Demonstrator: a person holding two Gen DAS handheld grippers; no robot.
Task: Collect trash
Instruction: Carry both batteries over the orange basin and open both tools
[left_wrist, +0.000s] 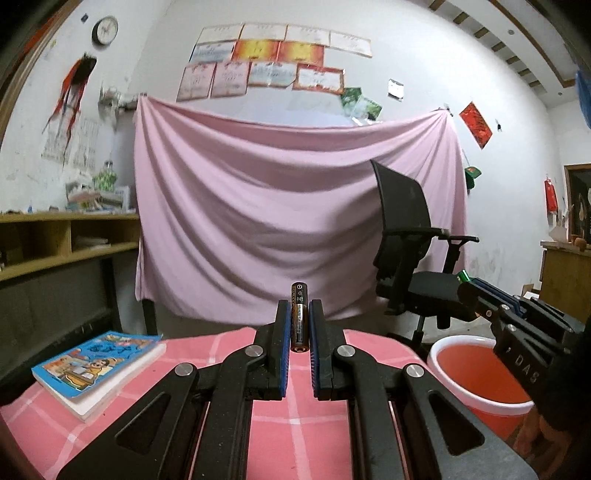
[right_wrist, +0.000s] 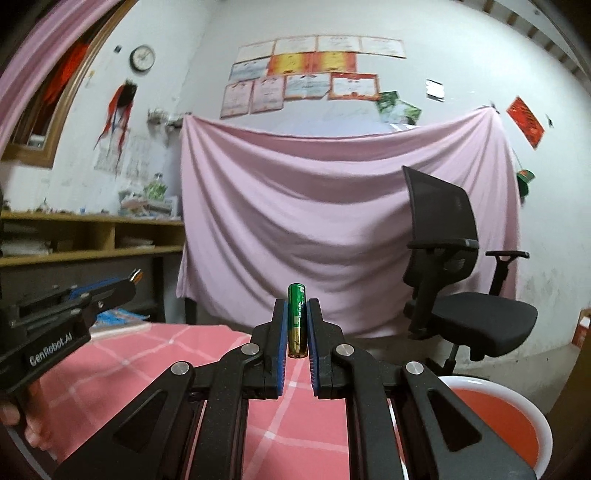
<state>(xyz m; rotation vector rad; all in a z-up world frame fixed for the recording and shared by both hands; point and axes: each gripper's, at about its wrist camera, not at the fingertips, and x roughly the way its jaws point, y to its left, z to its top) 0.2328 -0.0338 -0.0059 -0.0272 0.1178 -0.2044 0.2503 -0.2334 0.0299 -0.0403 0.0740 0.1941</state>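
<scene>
My left gripper is shut on a black battery, held upright above the pink checked tablecloth. My right gripper is shut on a green and gold battery, also upright above the cloth. The right gripper also shows at the right of the left wrist view, over an orange bucket with a white rim. The left gripper shows at the left of the right wrist view. The bucket also shows at the lower right of the right wrist view.
A colourful book lies at the table's left. A black office chair stands behind the table on the right. A pink sheet hangs on the back wall. A wooden shelf unit stands on the left.
</scene>
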